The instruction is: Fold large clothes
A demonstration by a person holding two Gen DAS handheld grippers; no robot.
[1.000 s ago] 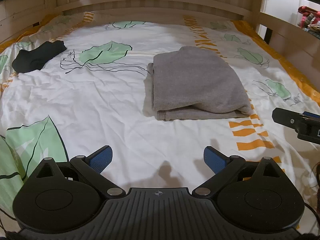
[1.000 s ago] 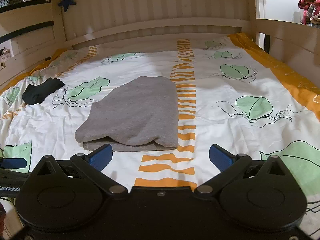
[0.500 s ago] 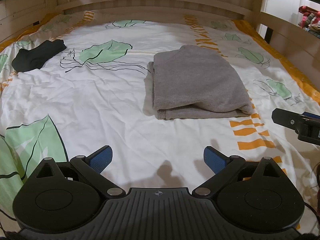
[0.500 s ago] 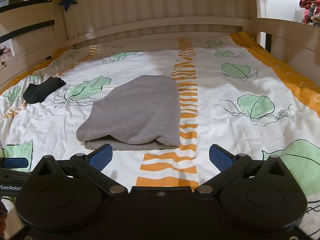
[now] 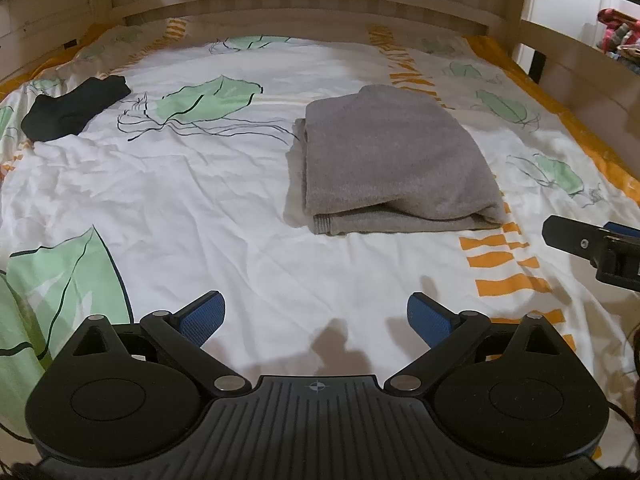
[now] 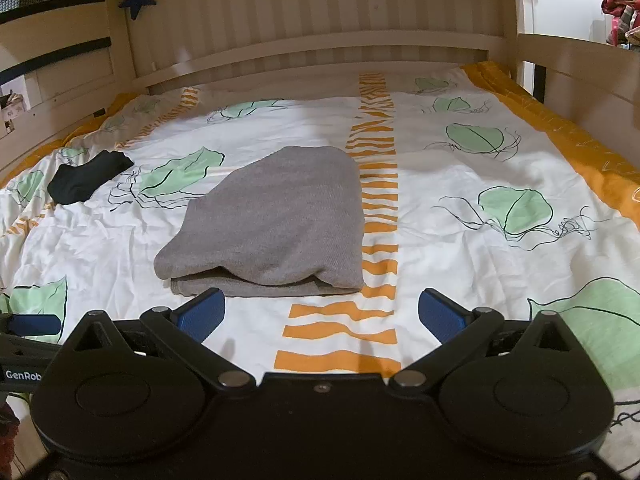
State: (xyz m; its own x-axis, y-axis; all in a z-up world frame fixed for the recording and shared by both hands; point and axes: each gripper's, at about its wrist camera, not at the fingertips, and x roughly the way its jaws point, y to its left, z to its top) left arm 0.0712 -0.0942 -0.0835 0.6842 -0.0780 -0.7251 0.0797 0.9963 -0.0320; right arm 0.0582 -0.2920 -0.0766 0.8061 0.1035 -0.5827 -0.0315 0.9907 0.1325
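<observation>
While splayed, both tongs (image 5: 316,316) hover level, empty

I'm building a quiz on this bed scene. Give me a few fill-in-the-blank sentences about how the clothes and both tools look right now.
1. The folded garment lying in the middle of the bedspread is ____ in colour.
2. The small black garment lies to the ____ of the folded one.
3. The left tool and the right tool both have their fingers ____.
4. Each tool holds ____.

Missing words: grey; left; open; nothing
</observation>
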